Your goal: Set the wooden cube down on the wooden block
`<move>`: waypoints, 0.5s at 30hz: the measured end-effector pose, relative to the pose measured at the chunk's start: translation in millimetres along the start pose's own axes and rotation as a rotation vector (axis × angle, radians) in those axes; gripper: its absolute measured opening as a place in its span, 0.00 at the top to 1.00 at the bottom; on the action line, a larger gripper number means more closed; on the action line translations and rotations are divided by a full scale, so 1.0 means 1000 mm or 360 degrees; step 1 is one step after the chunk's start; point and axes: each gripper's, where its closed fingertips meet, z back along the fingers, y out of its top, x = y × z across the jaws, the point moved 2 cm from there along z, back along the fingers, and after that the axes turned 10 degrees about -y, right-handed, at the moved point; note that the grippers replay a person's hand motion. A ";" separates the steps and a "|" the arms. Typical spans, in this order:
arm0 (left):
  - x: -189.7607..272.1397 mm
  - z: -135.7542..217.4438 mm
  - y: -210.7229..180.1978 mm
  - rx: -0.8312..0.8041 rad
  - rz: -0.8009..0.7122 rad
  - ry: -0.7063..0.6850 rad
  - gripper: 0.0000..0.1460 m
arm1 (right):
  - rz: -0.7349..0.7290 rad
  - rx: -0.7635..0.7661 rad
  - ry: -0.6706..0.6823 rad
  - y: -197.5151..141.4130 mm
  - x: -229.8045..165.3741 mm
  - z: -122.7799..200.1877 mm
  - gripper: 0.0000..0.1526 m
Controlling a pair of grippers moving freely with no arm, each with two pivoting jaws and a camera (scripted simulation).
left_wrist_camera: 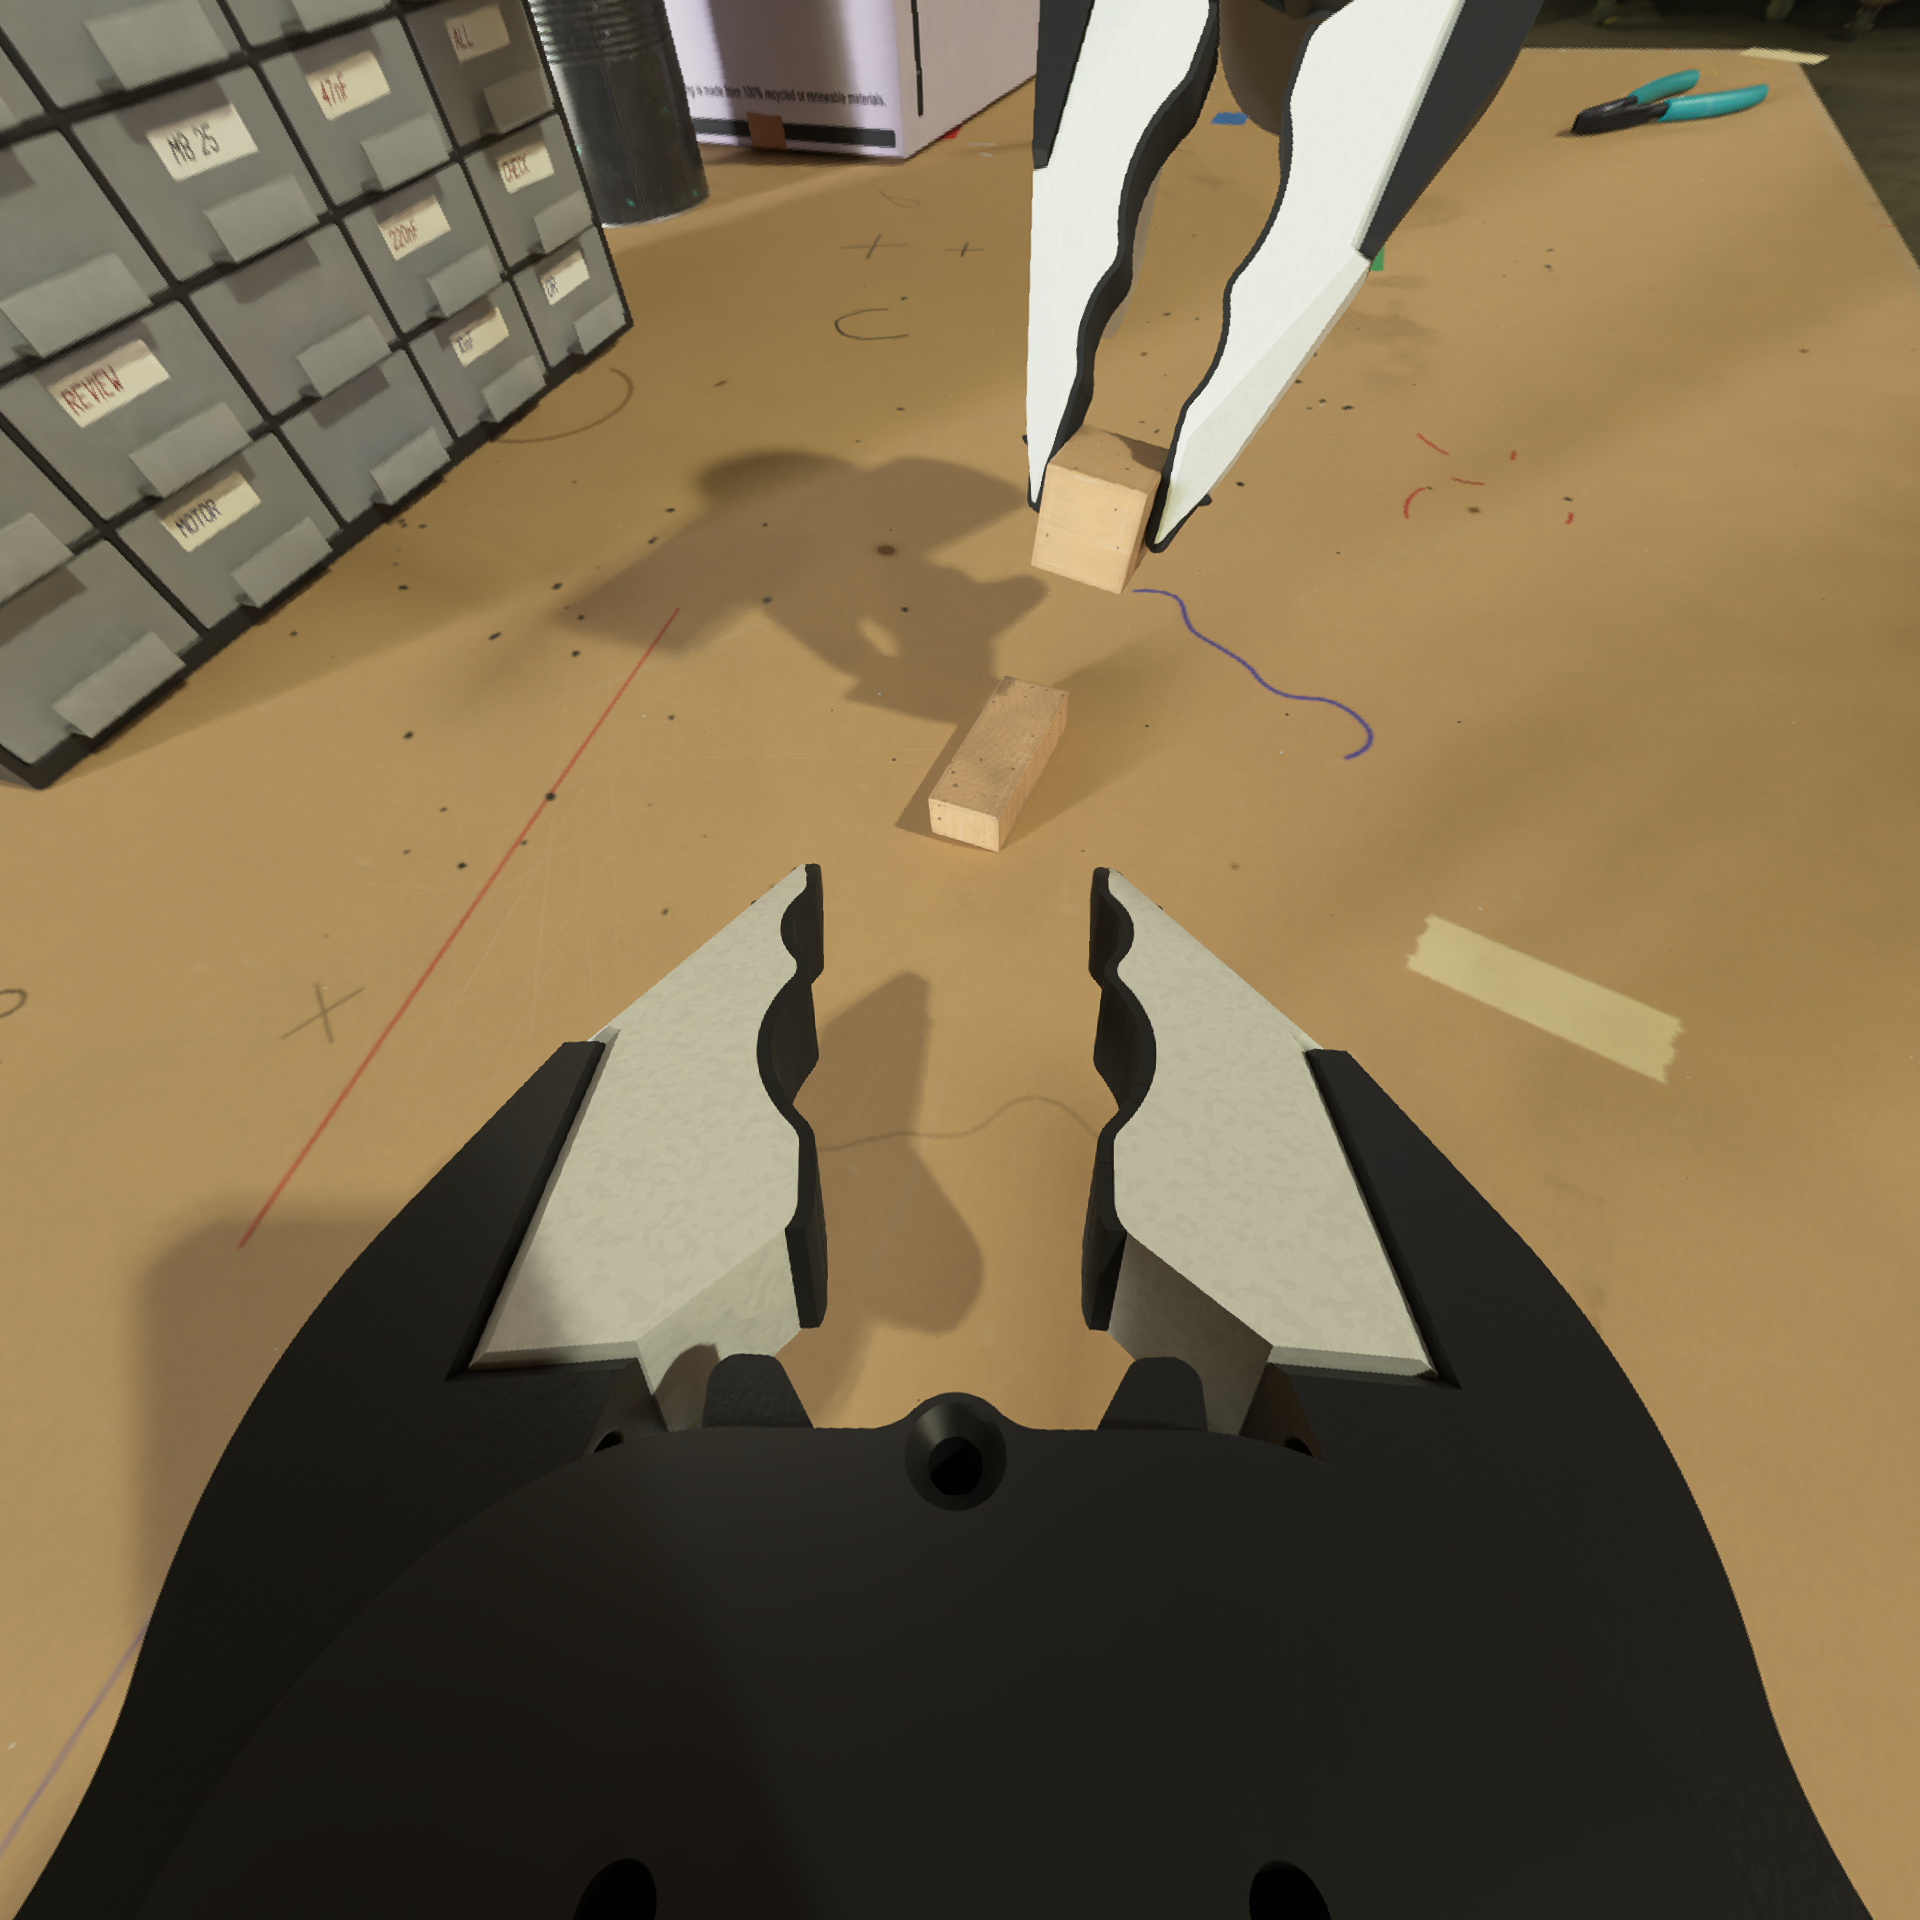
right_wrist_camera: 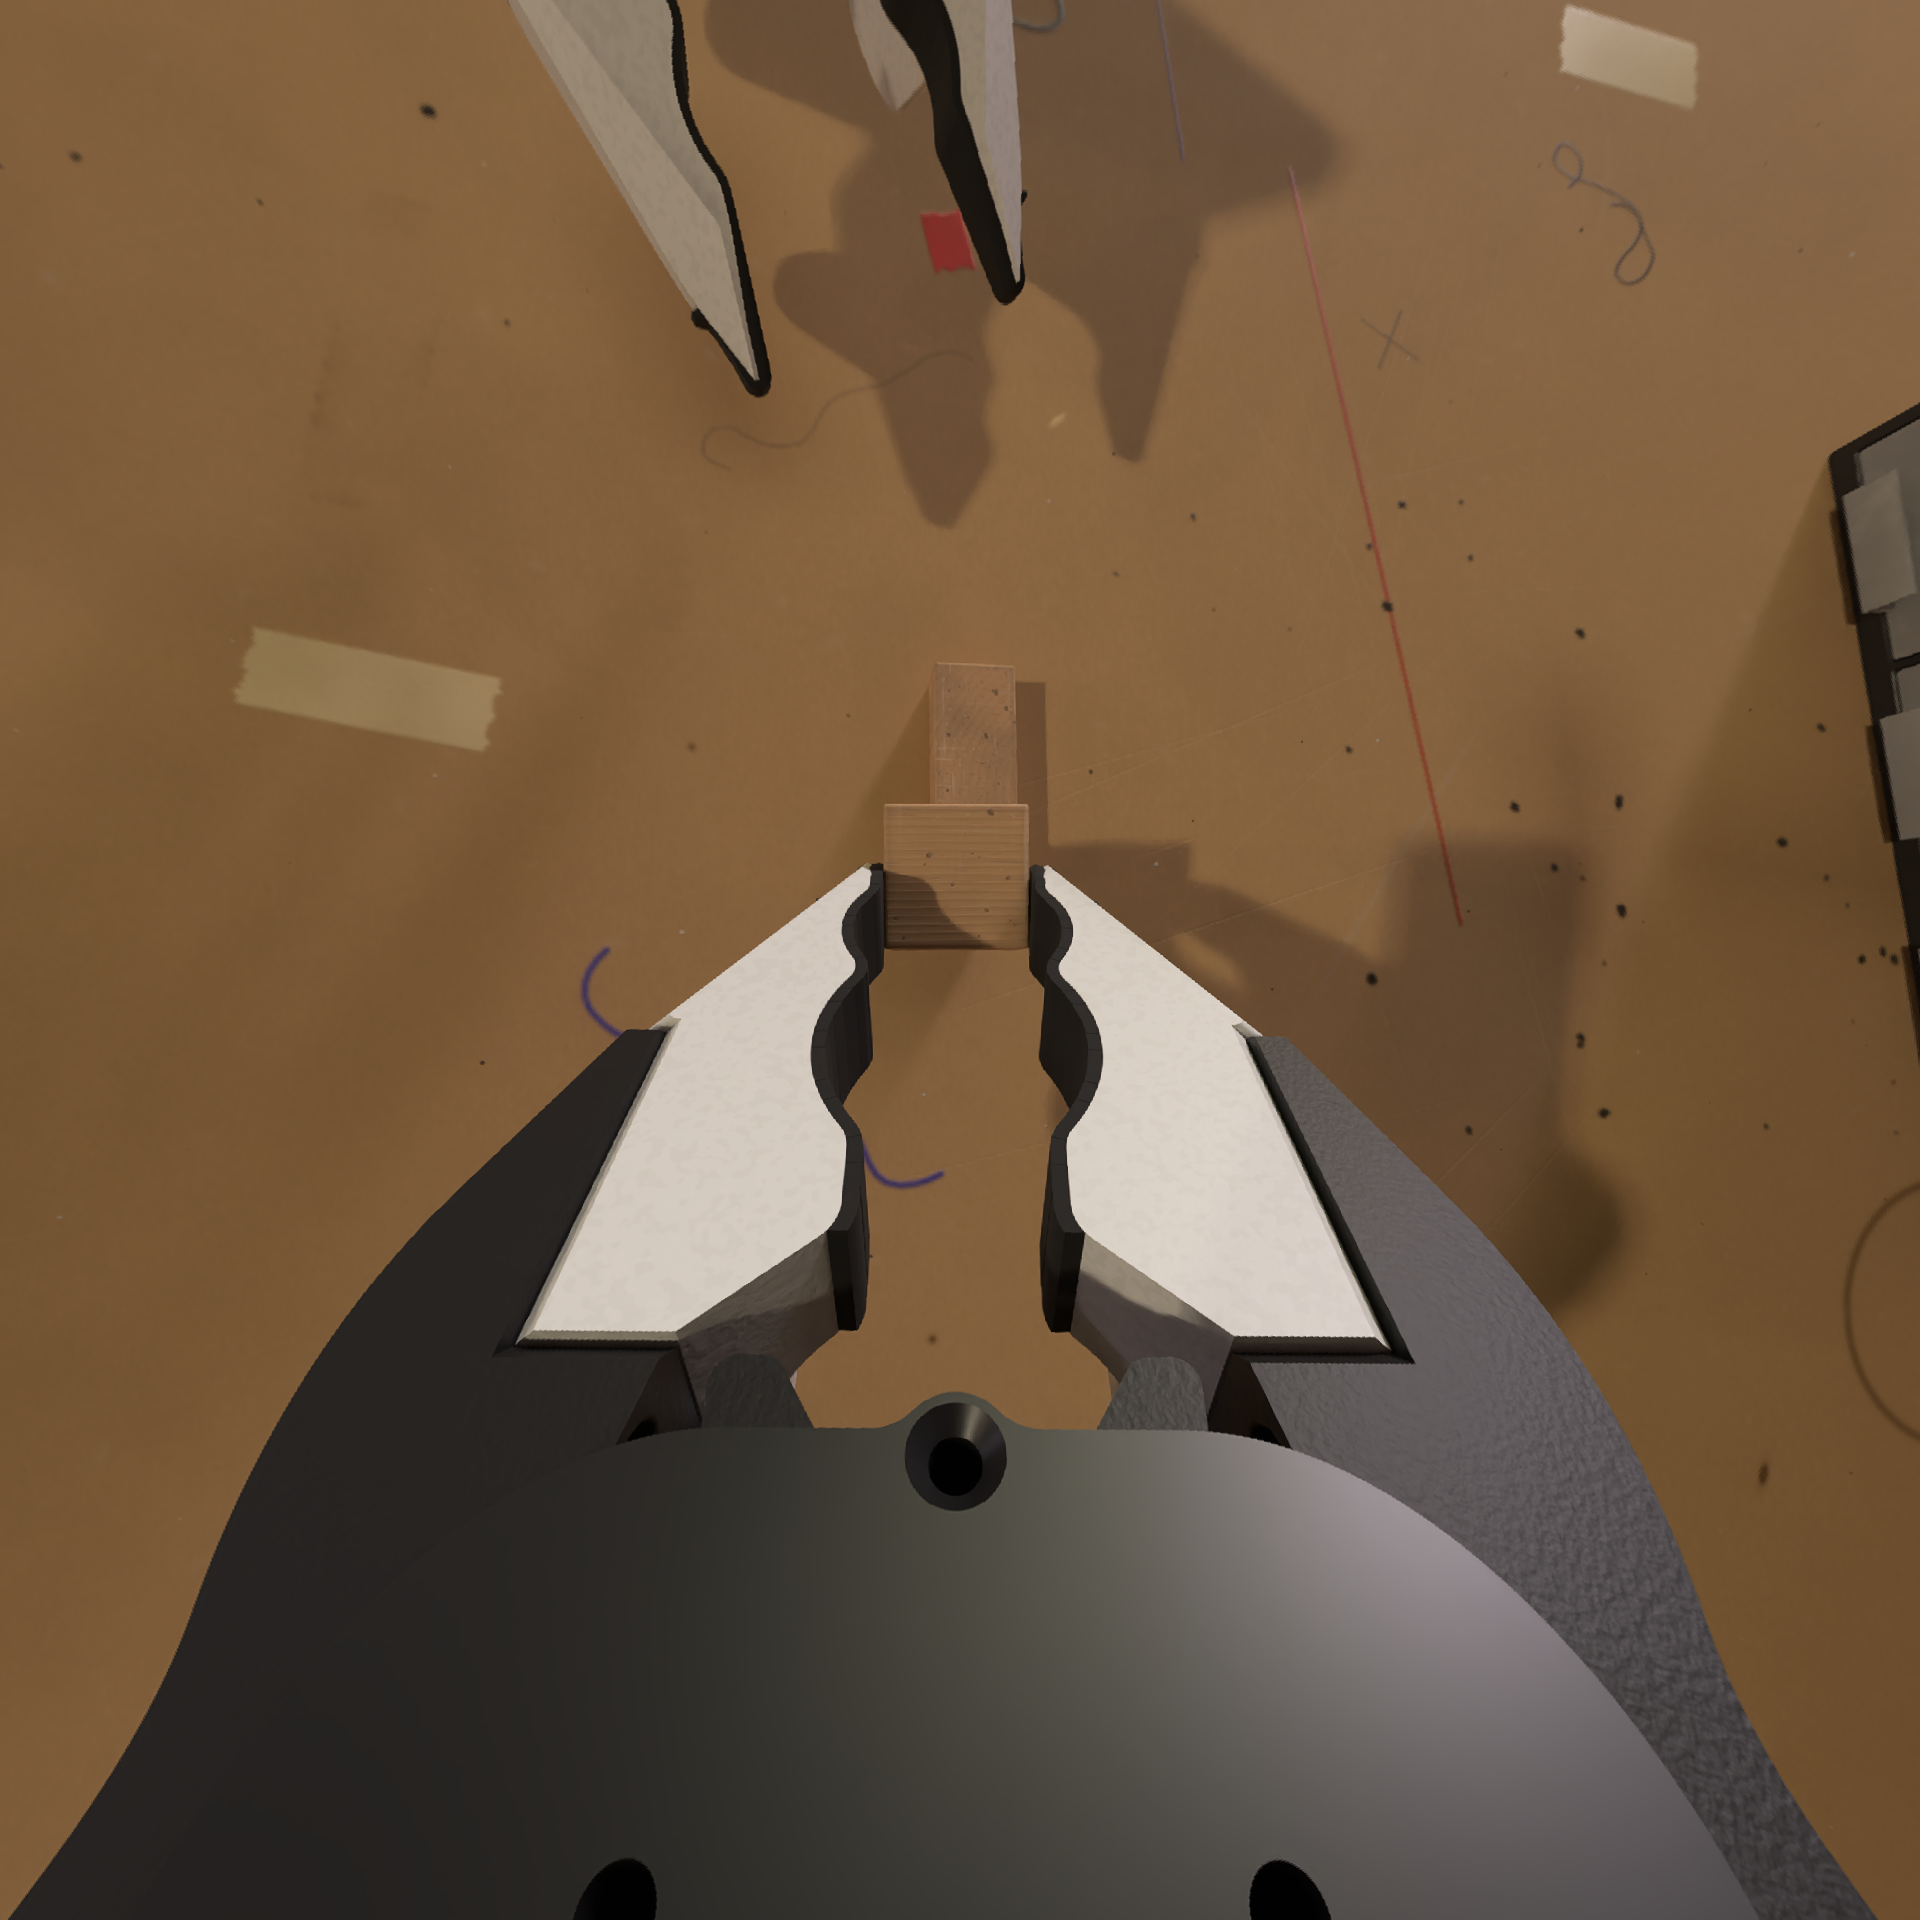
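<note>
My right gripper point(right_wrist_camera: 954, 883) is shut on a pale wooden cube point(right_wrist_camera: 954, 878) and holds it in the air. In the left wrist view the same gripper point(left_wrist_camera: 1101, 514) hangs down from above with the cube point(left_wrist_camera: 1091, 520) clear of the table. A long wooden block point(left_wrist_camera: 1000, 764) lies flat on the brown tabletop, just nearer than the cube and below it. In the right wrist view the block point(right_wrist_camera: 972, 732) shows just past the cube. My left gripper point(left_wrist_camera: 954, 883) is open and empty, a short way in front of the block's near end. It also shows in the right wrist view point(right_wrist_camera: 883, 343).
A grey drawer cabinet point(left_wrist_camera: 239, 343) stands at the left, with a dark can point(left_wrist_camera: 629, 104) and a white box point(left_wrist_camera: 852, 73) behind it. Teal pliers point(left_wrist_camera: 1673, 102) lie far right. A tape strip point(left_wrist_camera: 1548, 997) is stuck on the table. The cabinet's edge point(right_wrist_camera: 1881, 623) shows at right.
</note>
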 end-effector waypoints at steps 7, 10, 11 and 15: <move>-0.004 -0.004 -0.006 -0.0045 0.0006 -0.0004 0.65 | 0.0009 -0.0079 0.0026 -0.004 -0.001 -0.019 0.82; -0.001 -0.007 -0.009 -0.0065 0.0004 -0.0027 0.65 | 0.0021 -0.0087 0.0039 -0.002 -0.002 -0.027 0.82; -0.001 -0.008 -0.009 -0.0072 0.0000 -0.0028 0.65 | 0.0020 -0.0089 0.0047 -0.001 -0.002 -0.029 0.82; 0.001 -0.008 -0.009 -0.0073 -0.0012 -0.0037 0.65 | 0.0002 -0.0105 0.0057 0.000 -0.002 -0.037 0.82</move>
